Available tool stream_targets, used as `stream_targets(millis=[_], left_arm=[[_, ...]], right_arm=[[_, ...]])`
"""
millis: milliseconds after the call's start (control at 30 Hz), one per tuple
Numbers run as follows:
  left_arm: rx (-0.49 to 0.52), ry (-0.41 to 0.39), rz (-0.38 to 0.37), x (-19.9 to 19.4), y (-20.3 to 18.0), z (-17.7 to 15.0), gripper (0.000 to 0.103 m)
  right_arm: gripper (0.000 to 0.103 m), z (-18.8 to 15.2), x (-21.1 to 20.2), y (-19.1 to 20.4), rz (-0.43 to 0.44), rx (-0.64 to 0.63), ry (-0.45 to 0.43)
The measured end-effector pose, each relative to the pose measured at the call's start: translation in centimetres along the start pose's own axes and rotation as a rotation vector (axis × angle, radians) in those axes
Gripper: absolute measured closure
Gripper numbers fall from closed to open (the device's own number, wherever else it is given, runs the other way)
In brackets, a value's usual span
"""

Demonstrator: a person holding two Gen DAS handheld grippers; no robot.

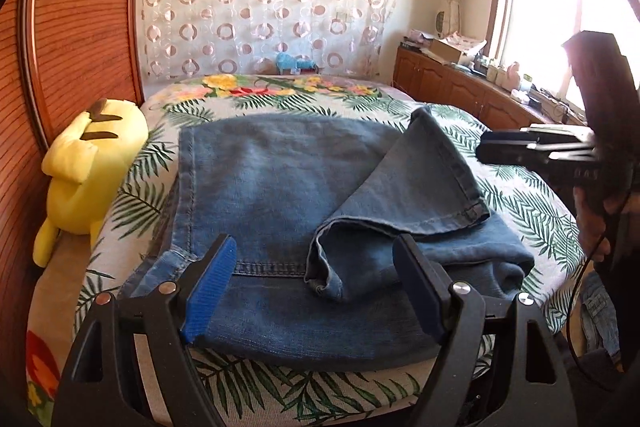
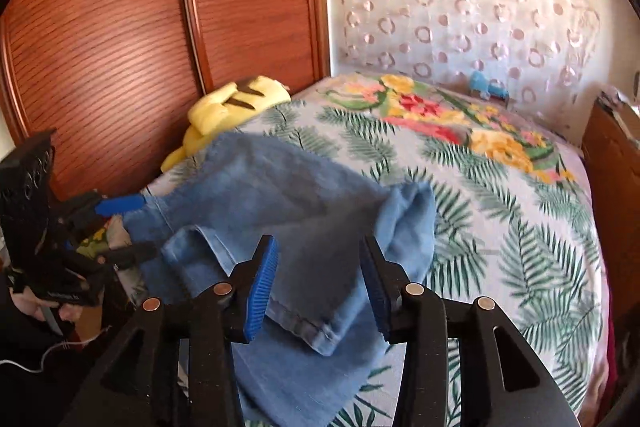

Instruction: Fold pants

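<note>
Leaf-print bedspread (image 1: pixel 520 211) bears jeans (image 1: pixel 280 179) beside wardrobe (image 1: pixel 80 27).

Blue jeans (image 2: pixel 288 195) on leaf-print bedspread (image 2: pixel 500 227), between parted right hand-held gripper (image 2: pixel 320 283) pads.

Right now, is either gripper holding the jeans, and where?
Nothing is held. The left gripper stands wide open over the jeans; the right gripper fingers are apart above the folded-over leg hem, not pressing it.

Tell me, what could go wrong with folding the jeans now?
The folded-over leg lies crooked and bunched across the jeans, so the fold may end up lumpy. The jeans reach the near bed edge and might slip off. Both claws, left and right, are open, holding nothing.
</note>
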State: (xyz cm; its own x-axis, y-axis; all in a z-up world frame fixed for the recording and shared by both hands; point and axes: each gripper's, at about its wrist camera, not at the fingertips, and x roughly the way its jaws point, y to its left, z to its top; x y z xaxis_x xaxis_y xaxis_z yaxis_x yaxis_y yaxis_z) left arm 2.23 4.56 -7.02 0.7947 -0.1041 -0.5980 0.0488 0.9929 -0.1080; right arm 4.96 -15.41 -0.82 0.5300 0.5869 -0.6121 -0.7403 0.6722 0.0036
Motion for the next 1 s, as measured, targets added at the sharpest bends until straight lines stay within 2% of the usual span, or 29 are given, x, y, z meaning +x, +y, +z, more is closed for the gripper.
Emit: stream_targets(millis=[33,167,200,267,400,600,667,700,767,800,867,1000], left_arm=[[0.001,0.005,-0.007,0.2,0.0,-0.1,0.023],[0.013,0.039,-0.053,1.3,-0.2,-0.4,0.05],[0.015,0.045,-0.066,1.5,-0.3,-0.4,0.053],[0.012,0.065,-0.089,2.1,-0.4,-0.5,0.058],[0.01,0.094,-0.076,3.2,-0.4,-0.6,0.062],[0.012,0.098,-0.097,3.4,-0.5,-0.8,0.069],[0.028,0.099,-0.109,3.2,-0.9,-0.8,0.08],[0.031,0.1,-0.113,3.3,-0.9,-0.8,0.083],[0.032,0.1,-0.129,3.0,-1.1,-0.7,0.09],[0.024,0.092,-0.128,2.8,-1.2,-0.5,0.091],[0.013,0.075,-0.137,2.2,-1.4,-0.1,0.096],[0.031,0.023,-0.145,0.7,-2.4,1.2,0.097]], right_arm=[[0.059,-0.3,0.4,-0.1,-0.003,0.007,0.011],[0.059,-1.0,1.9,-0.4,-0.002,0.039,0.053],[0.059,-1.1,2.3,-0.4,-0.005,0.045,0.063],[0.059,-1.4,2.5,-0.6,-0.006,0.06,0.075],[0.059,-1.3,3.3,-0.7,0.015,0.097,0.096],[0.059,-1.3,4.2,-0.6,0.068,0.123,0.104],[0.06,-1.2,4.8,-0.6,0.078,0.124,0.106],[0.074,-1.2,5.1,-0.7,0.086,0.122,0.105],[0.088,-1.2,5.2,-0.6,0.089,0.114,0.099],[0.096,-1.2,5.0,-0.7,0.061,0.118,0.084],[0.097,-1.5,4.4,-1.1,0.062,0.135,0.054],[0.099,-0.6,1.7,-1.5,0.059,0.144,-0.033]])
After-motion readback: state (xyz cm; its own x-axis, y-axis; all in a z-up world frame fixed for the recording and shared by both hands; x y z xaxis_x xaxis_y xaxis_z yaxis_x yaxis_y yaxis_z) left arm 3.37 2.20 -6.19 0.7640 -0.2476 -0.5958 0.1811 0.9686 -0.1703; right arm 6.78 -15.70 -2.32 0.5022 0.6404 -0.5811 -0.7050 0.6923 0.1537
